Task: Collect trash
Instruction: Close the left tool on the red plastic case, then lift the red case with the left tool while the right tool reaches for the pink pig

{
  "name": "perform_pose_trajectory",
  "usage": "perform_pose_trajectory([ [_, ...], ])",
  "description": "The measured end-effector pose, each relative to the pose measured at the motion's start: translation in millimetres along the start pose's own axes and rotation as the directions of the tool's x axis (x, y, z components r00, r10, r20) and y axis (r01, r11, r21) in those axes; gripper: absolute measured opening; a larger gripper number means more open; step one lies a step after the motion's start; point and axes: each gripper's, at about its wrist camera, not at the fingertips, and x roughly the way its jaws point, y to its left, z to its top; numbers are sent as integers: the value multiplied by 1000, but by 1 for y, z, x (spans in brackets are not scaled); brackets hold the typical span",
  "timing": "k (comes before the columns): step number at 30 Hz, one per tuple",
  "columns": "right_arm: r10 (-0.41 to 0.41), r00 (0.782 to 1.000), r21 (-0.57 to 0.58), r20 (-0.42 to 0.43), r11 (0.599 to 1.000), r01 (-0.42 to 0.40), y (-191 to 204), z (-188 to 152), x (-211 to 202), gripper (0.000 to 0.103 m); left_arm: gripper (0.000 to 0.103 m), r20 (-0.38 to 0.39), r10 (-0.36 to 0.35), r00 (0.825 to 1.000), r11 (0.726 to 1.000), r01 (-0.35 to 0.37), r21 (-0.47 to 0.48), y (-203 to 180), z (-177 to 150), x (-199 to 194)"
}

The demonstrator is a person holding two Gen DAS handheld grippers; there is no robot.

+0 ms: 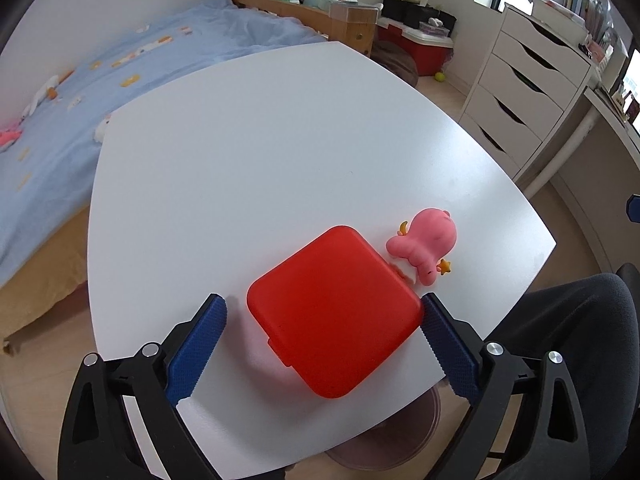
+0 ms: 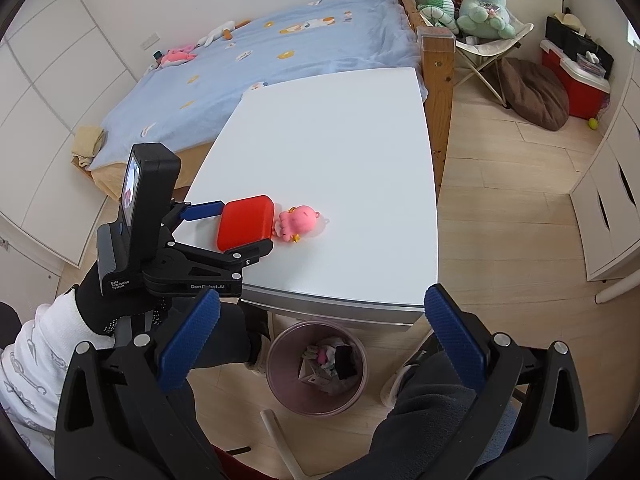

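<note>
left wrist: the left tongs (image 1: 324, 316) stand apart around a red box (image 1: 334, 312) on the white counter (image 1: 260, 152), pink toy (image 1: 428, 242) touching it. right wrist: right tongs (image 2: 320, 330) apart above the bin (image 2: 316, 368).

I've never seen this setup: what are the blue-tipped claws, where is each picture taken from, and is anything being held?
There is no robot: a person holds a two-finger gripper in each hand, each carrying a fisheye camera. One picture looks along the left gripper, whose open jaws flank a red box on the white table; whether they touch it is unclear. A pink toy lies against the box. The other picture looks along the right gripper, open and empty, above a trash bin on the floor holding scraps.
</note>
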Motion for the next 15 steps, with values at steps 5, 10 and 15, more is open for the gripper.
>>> perform_pose_trajectory([
  [5,-1,1000,-2,-5,1000,1,1,0,3,100,79,10,9,1000,1000,-9,9,0,0,-2],
  [10,1,1000,-6,-6,1000,-1,3,1,7,100,79,5,-6,1000,1000,6,-3,4,-1,-5],
  [15,2,1000,-18,-19,1000,-3,4,5,16,100,79,19,-1,1000,1000,2,-21,10,-1,-13],
])
